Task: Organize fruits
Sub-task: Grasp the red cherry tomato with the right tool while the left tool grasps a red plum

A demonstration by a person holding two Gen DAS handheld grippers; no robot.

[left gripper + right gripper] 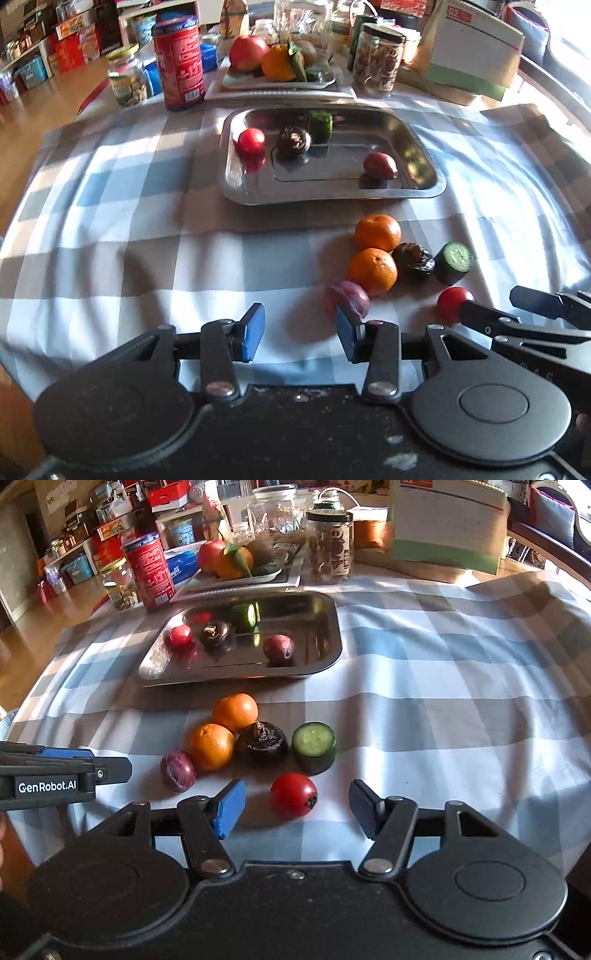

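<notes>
Both wide open, gripping nothing: right gripper point(297, 808) straddling the tomato point(293, 795), left gripper point(301, 330) beside the purple plum point(348, 298), near the steel tray point(325, 661).

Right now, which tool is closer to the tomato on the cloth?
Right. The right tool is open with the tomato between its fingers; the left tool sits farther left, by the plum.

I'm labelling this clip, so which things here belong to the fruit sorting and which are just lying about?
Belongs to the job:
- steel tray, already holding four pieces
- two oranges
- tomato
- plum
- cucumber piece
- dark fruit
- right claw, open

Lying about:
- red can
- nut jar
- desk calendar
- white fruit plate
</notes>
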